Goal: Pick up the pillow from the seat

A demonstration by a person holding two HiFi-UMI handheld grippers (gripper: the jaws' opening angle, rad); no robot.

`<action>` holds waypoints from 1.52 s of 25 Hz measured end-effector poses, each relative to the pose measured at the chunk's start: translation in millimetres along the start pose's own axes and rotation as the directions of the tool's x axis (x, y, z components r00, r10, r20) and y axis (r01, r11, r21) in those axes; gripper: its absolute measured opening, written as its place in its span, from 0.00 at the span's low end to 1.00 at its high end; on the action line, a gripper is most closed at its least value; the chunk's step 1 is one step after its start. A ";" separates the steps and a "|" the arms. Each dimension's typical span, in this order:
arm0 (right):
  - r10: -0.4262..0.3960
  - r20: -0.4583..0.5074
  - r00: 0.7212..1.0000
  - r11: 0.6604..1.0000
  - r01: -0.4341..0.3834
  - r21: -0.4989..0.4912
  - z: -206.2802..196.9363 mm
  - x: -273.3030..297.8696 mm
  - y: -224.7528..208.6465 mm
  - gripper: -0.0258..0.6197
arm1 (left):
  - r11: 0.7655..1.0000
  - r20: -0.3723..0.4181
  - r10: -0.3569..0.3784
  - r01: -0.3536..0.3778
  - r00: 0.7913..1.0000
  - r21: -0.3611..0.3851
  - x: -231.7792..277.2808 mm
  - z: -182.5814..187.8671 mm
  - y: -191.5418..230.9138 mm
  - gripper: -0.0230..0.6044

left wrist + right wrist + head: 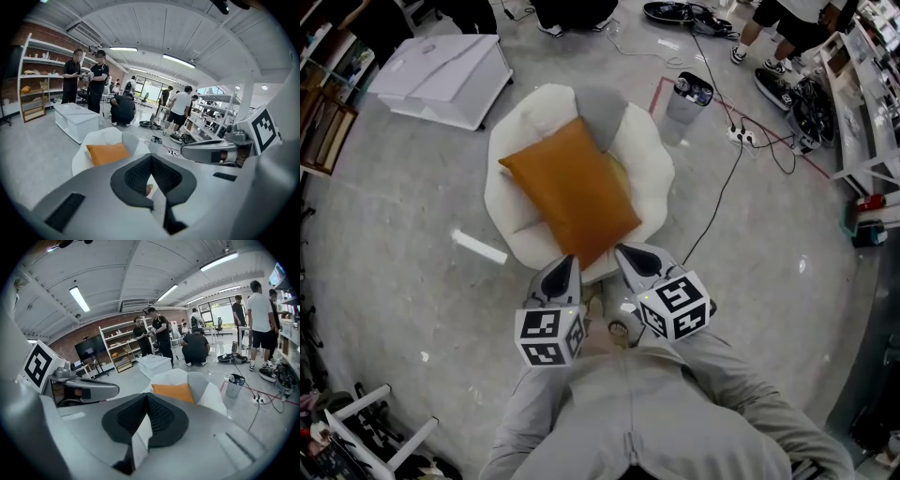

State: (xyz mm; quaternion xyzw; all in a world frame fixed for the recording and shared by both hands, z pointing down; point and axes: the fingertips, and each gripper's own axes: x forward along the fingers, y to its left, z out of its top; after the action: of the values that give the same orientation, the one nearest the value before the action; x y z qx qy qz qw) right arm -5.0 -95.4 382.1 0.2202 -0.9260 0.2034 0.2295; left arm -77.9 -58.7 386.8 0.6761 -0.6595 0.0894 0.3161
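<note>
An orange pillow [567,192] lies slantwise on a white, round, petal-shaped seat [652,155], below the seat's grey back cushion [600,112]. My left gripper [565,265] is held just in front of the seat's near edge, close to the pillow's near corner, with its jaws shut and nothing in them. Beside it, my right gripper [631,253] is also shut and empty. In the left gripper view the pillow [107,153] shows beyond the closed jaws of the left gripper [151,161]. In the right gripper view the pillow [172,392] sits past the closed right gripper [146,401].
A low white cabinet [445,75] stands on the floor at the far left of the seat. A small bin [687,101] and a power strip [741,136] with cables lie to the right. Several people [98,79] stand further back. Shelves [862,112] line the right side.
</note>
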 end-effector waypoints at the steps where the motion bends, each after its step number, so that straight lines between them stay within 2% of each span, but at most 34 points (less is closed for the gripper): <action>1: -0.001 -0.005 1.000 1.000 0.001 -0.001 1.3 4.3 -1.9 0.04 | 1.000 -0.004 -0.002 0.002 1.000 0.000 4.2 1.8 2.4 0.04; 13: -0.042 -0.040 0.998 0.998 0.044 0.034 17.3 55.9 -22.8 0.04 | 0.999 -0.046 -0.048 0.048 0.998 0.000 47.1 22.8 29.0 0.04; 23: -0.068 -0.078 0.995 0.995 0.073 0.067 14.2 95.2 -53.3 0.04 | 0.999 -0.091 -0.028 0.025 0.995 -0.032 91.7 23.5 66.9 0.04; 30: -0.070 -0.156 0.985 0.994 0.082 0.070 -12.8 125.4 -81.3 0.04 | 0.994 -0.126 0.034 -0.047 0.991 -0.098 120.1 -0.3 109.7 0.04; 38: -0.051 -0.221 0.974 0.993 0.073 0.094 -55.0 165.9 -128.5 0.06 | 0.984 -0.179 0.076 -0.103 0.981 -0.149 153.1 -56.6 143.7 0.04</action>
State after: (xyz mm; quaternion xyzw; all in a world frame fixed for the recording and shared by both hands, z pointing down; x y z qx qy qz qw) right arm -54.5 -226.6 547.5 0.2366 -0.8765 0.2657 0.3245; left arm -179.9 -145.6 558.0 0.6084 -0.6644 0.1096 0.4200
